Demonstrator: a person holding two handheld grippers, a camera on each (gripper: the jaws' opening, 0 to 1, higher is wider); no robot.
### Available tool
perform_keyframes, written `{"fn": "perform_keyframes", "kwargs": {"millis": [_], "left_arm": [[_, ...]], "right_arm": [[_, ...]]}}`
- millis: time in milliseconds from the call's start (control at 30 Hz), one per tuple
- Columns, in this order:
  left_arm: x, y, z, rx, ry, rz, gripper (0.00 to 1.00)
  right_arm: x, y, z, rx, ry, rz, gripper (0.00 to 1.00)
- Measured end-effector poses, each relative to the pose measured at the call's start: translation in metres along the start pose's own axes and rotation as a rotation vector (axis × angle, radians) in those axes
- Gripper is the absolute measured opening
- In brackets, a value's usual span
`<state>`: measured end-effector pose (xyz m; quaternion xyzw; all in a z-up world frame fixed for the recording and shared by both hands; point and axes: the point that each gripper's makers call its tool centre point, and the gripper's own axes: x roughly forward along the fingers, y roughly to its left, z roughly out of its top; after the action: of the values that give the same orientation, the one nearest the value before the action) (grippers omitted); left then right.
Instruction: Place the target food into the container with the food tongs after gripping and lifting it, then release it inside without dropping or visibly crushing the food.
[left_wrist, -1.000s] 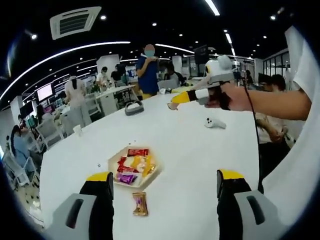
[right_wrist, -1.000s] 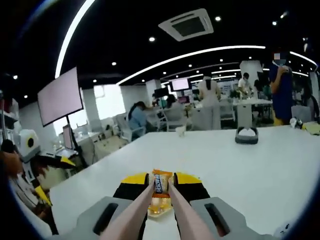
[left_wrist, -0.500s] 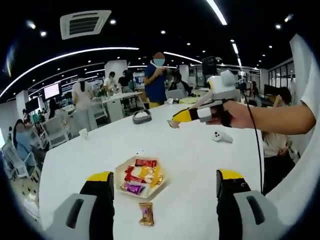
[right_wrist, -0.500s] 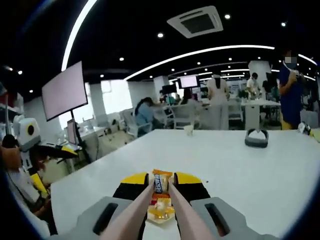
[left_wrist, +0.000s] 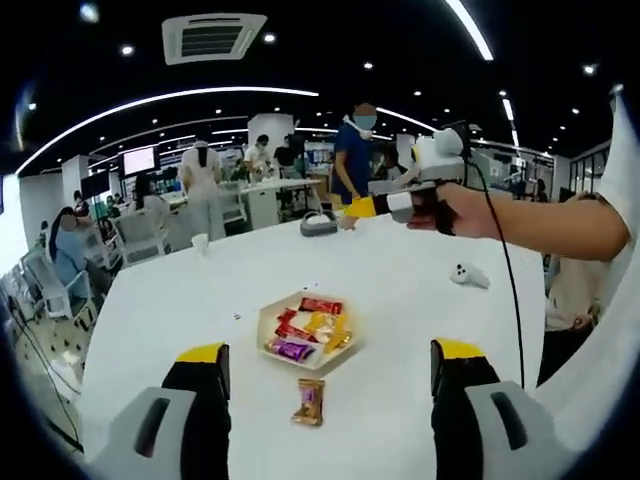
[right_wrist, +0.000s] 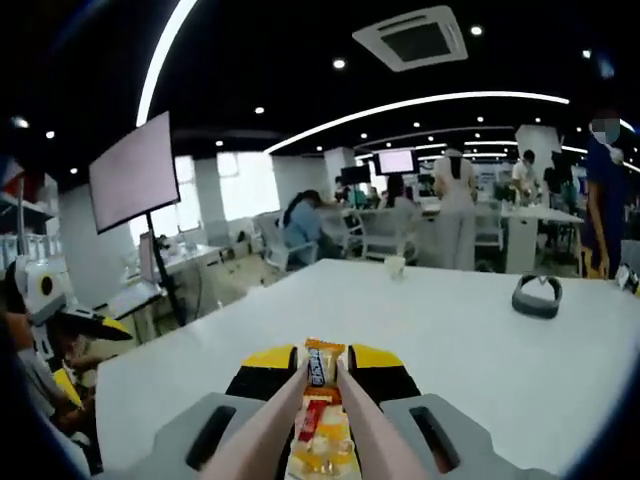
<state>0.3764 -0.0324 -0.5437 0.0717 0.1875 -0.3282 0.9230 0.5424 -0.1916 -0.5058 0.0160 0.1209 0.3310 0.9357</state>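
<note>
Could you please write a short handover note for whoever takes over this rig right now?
Right gripper: jaws closed on pink food tongs, which pinch an orange-wrapped snack at their tips, held up above the table.
Left gripper: jaws open, holding nothing, low over the white table.
Container: a shallow tray with several wrapped snacks; in the right gripper view it lies just below the tongs.
Another wrapped snack lies on the table beside the tray.
Done: snack gripped and lifted.
Left: lower it into the tray and release it gently.
</note>
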Motion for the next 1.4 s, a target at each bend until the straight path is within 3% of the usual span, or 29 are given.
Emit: {"fn": "perform_keyframes", "kwargs": {"millis": [267,467,633,1000,1167,1300,1400], "left_arm": [[-0.011,0.010,-0.009,-0.031,0.020,0.043,0.81],[-0.018,0.012,-0.019,-0.050,0.028,0.067,0.81],[-0.018,0.005,-0.027,-0.052,0.049,0.049,0.80],[-0.029,0.007,-0.031,-0.062,0.033,0.065,0.80],[-0.047,0.013,-0.035,-0.090,0.003,0.117,0.80],[-0.053,0.014,-0.050,-0.108,0.032,0.126,0.80],[-0.057,0.017,-0.050,-0.103,0.036,0.141,0.79]], "right_arm": [[0.038,0.004,0.015,-0.011,-0.005,0.049,0.19],[0.053,-0.001,0.018,-0.022,0.007,0.057,0.19],[0.053,-0.003,0.033,-0.040,-0.008,0.058,0.19],[0.059,0.006,0.045,-0.073,-0.004,0.067,0.19],[0.061,0.014,0.047,-0.096,0.006,0.076,0.19],[0.064,0.017,0.045,-0.110,0.018,0.083,0.19],[0.064,0.017,0.039,-0.108,0.029,0.085,0.19]]}}
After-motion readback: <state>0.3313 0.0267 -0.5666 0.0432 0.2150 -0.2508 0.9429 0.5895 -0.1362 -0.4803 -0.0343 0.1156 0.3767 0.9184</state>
